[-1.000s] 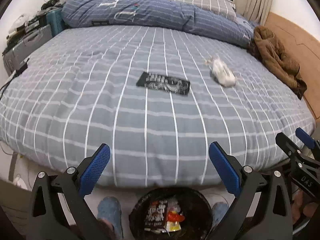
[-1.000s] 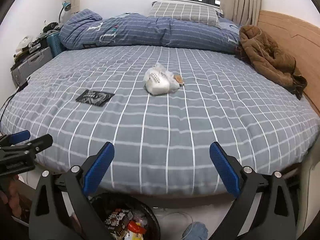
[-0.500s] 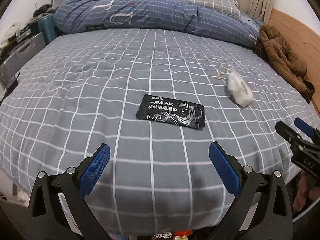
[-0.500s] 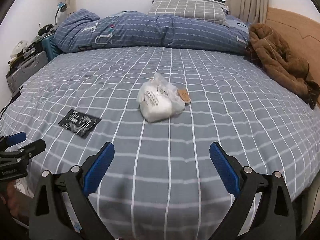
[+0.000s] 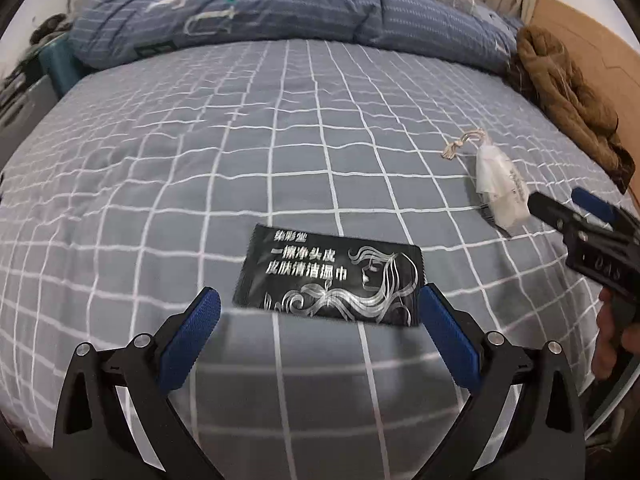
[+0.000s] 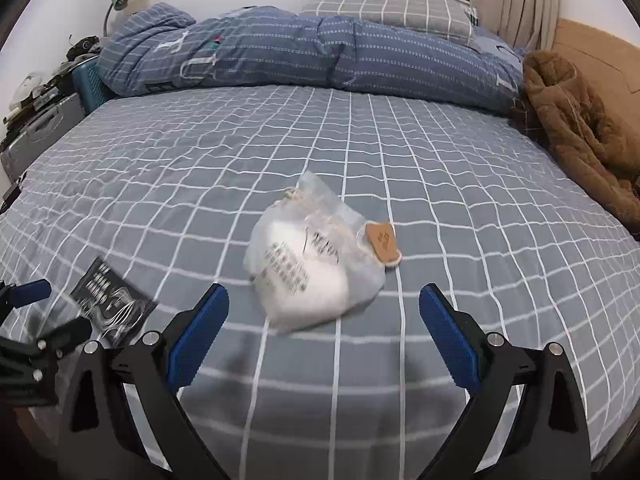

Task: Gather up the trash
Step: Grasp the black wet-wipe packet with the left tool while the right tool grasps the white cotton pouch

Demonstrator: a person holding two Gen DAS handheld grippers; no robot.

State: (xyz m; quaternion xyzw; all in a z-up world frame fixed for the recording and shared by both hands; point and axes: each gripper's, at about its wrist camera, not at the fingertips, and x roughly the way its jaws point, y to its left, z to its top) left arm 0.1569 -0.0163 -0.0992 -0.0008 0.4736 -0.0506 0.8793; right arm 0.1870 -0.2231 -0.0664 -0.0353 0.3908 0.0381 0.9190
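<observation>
A flat black sachet (image 5: 328, 280) with silver print lies on the grey checked bed. My left gripper (image 5: 318, 312) is open and empty, its blue fingers on either side of the sachet's near edge. A clear plastic bag of white stuff (image 6: 308, 264) with a brown tag (image 6: 383, 240) lies further right. My right gripper (image 6: 324, 312) is open and empty just short of the bag. The bag (image 5: 500, 184) and right gripper (image 5: 568, 208) show in the left wrist view. The sachet (image 6: 114, 300) and left gripper (image 6: 36, 312) show in the right wrist view.
A rolled blue quilt (image 6: 304, 52) and a grey checked pillow (image 6: 384, 6) lie at the head of the bed. A brown coat (image 6: 580, 128) lies at the right edge by the wooden headboard (image 6: 596, 52). Cases and clutter (image 6: 44, 116) stand at the left.
Both grippers have moved forward and down over the bed. The sachet and bag now lie close before the fingers. The black bin below the bed edge has dropped out of view.
</observation>
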